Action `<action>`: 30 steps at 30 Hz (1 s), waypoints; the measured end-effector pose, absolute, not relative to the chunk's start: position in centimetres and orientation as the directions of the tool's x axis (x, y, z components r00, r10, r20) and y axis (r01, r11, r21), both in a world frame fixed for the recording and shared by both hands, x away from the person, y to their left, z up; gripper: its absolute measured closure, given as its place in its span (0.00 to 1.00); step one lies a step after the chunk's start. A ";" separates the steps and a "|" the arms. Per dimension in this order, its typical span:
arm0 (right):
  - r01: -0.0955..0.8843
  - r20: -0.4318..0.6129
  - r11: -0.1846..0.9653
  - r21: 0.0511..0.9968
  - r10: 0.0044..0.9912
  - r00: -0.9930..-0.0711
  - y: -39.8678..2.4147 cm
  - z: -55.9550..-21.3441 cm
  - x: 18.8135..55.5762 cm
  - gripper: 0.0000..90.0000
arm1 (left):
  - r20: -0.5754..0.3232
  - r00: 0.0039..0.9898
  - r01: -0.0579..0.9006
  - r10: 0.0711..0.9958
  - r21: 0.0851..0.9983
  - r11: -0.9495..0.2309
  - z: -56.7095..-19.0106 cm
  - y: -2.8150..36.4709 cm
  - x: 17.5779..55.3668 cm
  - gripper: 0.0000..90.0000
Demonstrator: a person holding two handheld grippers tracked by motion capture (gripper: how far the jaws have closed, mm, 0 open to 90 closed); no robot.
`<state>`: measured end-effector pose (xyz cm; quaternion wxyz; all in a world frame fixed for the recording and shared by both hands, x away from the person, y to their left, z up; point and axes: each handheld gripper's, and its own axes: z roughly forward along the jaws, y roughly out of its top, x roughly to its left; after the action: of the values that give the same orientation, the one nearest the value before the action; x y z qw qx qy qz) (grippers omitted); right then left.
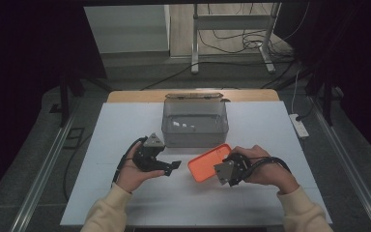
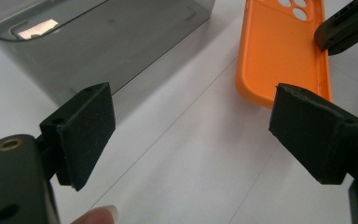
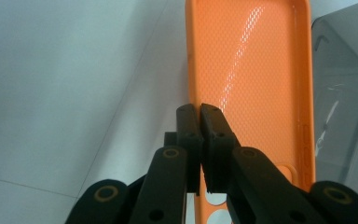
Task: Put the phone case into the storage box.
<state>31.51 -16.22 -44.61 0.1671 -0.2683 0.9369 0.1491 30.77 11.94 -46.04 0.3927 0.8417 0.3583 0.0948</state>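
High view is showing your right gripper (image 1: 221, 173) pinching the side wall of the orange phone case (image 1: 207, 162), jaws clamped on its rim. You're holding the case with its hollow facing up over the white table (image 1: 125, 125), long axis running diagonally toward the grey bin (image 1: 194, 126), just beside it. Your left gripper (image 1: 171, 166) is hovering nearby, jaws standing wide apart.

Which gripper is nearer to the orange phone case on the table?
Right. The right gripper has its jaws shut on the edge of the orange silicone phone case. The left gripper is beside the case, jaws open, not touching it.
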 end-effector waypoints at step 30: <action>-0.567 -0.387 0.800 0.195 -0.469 -0.794 -16.0 -44.8 31.3 0.97 | -0.182 0.767 0.547 0.615 0.685 -0.480 -47.0 8.1 33.6 0.17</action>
<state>31.31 -16.05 -44.83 0.1619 -0.2770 0.9348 0.1522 33.65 8.14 -47.01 0.3815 0.8592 0.3381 0.0441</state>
